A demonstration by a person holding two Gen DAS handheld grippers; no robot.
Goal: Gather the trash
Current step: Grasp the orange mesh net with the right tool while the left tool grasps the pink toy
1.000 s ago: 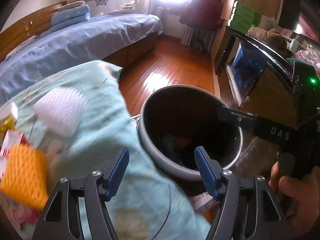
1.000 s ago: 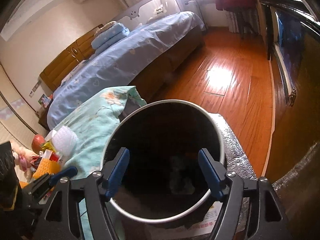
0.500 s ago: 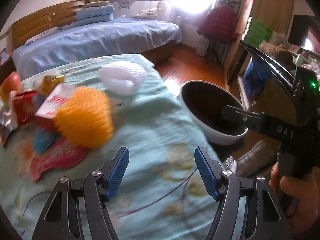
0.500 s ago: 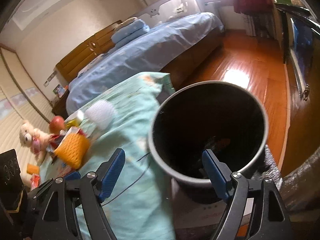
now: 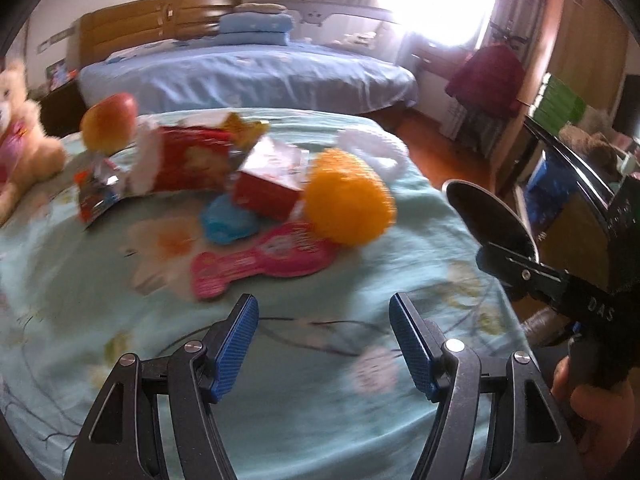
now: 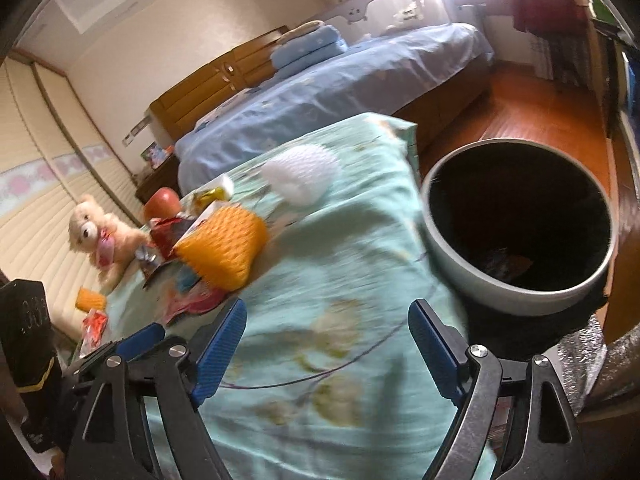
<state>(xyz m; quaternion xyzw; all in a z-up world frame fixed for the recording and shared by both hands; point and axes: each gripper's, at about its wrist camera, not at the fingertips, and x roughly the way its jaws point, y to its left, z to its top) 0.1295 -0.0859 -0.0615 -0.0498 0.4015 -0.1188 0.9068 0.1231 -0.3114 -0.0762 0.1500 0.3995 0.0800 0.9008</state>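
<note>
- Left wrist view: the left gripper [image 5: 323,344] is released, with nothing between its blue pads. It hangs over a light green flowered cloth [image 5: 280,392].
- A pile of trash sits on the cloth ahead of it. There is an orange foam net [image 5: 349,196], a pink wrapper [image 5: 260,261], a red box [image 5: 268,184], a red bag [image 5: 188,164], a blue scrap [image 5: 228,220] and a white foam net [image 5: 372,146].
- The orange net touches the pink wrapper and the red box.
- An apple [image 5: 109,122] sits at the back of the pile. A teddy bear [image 5: 20,136] sits off to the left.
- Right wrist view: the right gripper [image 6: 329,344] is released too, with nothing between its pads. Its jaws have just been opening wider.
- A round trash bin [image 6: 516,300] stands at the right, just beside the edge of the cloth. A few bits lie in the dark at its bottom.
- The trash pile is to the left of the bin, well apart from it.
- A blue bed [image 6: 340,80] stands behind.
- A person's hand [image 5: 596,404] holds the right gripper's handle.
</note>
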